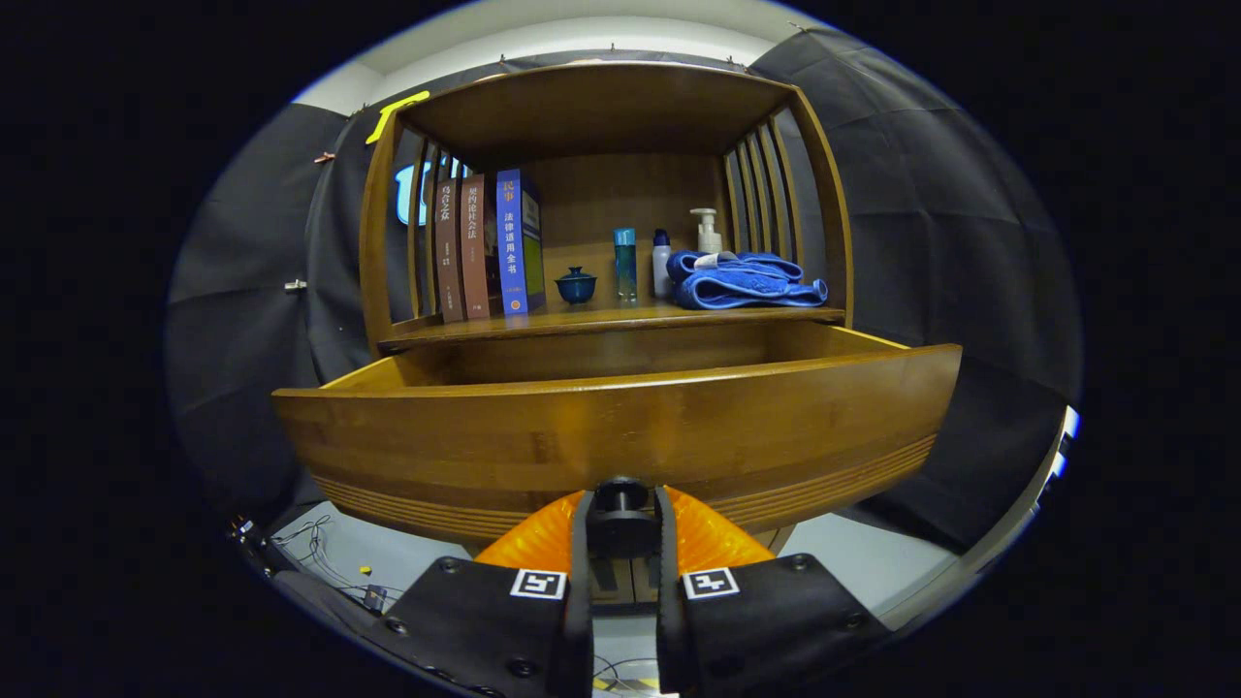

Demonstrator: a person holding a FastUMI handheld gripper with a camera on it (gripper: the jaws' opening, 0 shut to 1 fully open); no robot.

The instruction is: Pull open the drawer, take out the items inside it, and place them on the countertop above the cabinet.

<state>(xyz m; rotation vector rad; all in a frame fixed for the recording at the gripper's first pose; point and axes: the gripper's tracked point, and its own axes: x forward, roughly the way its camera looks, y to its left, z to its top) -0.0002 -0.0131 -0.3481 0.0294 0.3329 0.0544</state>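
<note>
The drawer (620, 436) is finished in warm amber-brown wood, and fine horizontal grooves are noted along the lower band of its front. Its knob (620, 496) is black and is clamped between the two fingers of the gripper (621, 528). The cabinet (601, 107) above is of the same brown wood. On the countertop (543, 325), two books (461, 247) are bound in reddish brown and a third book (514, 240) has a blue spine with pale lettering. A lidded cup (576, 285) is dark blue. A slim bottle (625, 262) is translucent teal. A folded towel (747, 279) is bright blue. A pump bottle (707, 231) is whitish.
</note>
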